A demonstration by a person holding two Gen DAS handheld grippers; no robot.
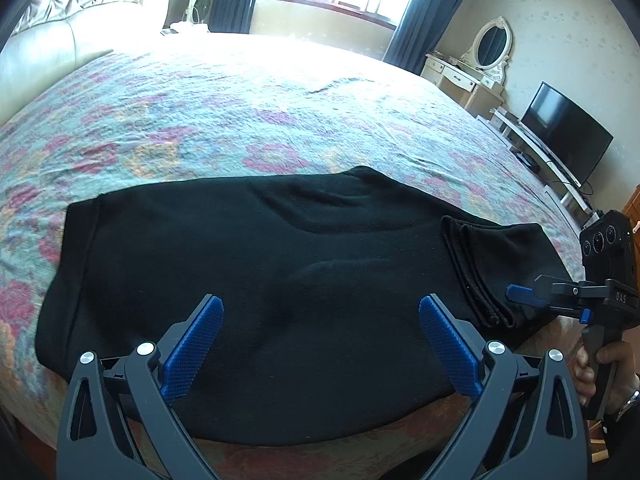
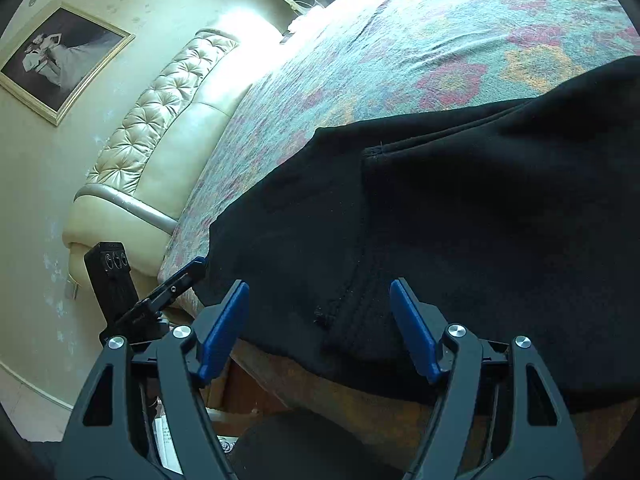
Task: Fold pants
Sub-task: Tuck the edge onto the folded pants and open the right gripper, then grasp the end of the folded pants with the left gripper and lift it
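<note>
Black pants (image 1: 256, 280) lie folded on the flowered bed (image 1: 240, 120). The left gripper (image 1: 320, 344) gapes wide, empty. The right gripper (image 2: 320, 328) is parted too, gripping nothing.

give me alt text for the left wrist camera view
Black pants lie folded flat on a floral bedspread, between the open blue pads of the left hand-held gripper. The right hand-held gripper reaches in at the right edge.

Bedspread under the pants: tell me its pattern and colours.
The bedspread is pale teal with pink and orange floral patches, clearest in the left wrist view.
</note>
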